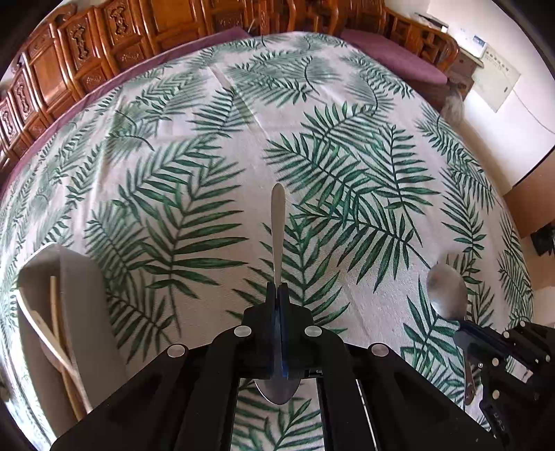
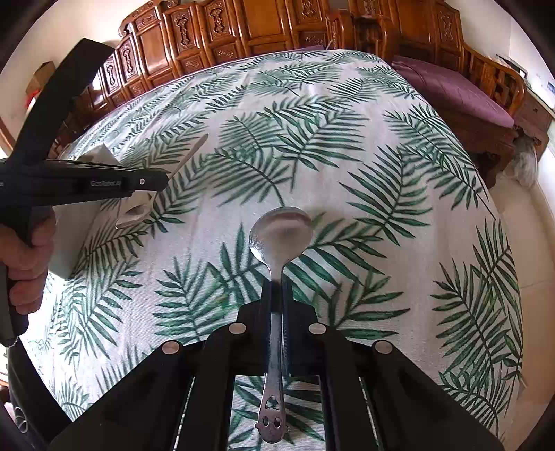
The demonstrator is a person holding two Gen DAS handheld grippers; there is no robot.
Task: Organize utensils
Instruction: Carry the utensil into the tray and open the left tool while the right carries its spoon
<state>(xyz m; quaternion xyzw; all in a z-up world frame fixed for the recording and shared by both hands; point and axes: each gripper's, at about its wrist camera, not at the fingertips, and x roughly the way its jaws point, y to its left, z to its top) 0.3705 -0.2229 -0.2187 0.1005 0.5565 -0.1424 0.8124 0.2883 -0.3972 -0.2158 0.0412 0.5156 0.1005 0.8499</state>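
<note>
Steel spoon #1 (image 1: 278,222) is clamped in the left gripper (image 1: 277,295): jaws closed on the neck, handle pointing forward and away, bowl tucked back under the gripper body, all held above the desk (image 1: 347,215). Steel spoon #2 (image 2: 279,239) sits in the right gripper (image 2: 276,288): jaws pinched tight on the shaft just behind the bowl, bowl forward, cut-out handle end trailing back beneath the camera. Both spoons are off the leaf-print cloth, neither touching it as far as I can tell. From the left wrist view the right gripper and spoon #2 show at lower right, near but apart from spoon #1. White organizer tray (image 1: 79,295) lies on the desk at left, with wooden chopsticks (image 1: 55,333) in it. In the right wrist view the left gripper partly covers that tray, and a hand (image 2: 26,253) grips its handle. Carved wooden cabinets (image 2: 277,24) run behind the desk; purple cushioned bench (image 2: 458,93) at right.
</note>
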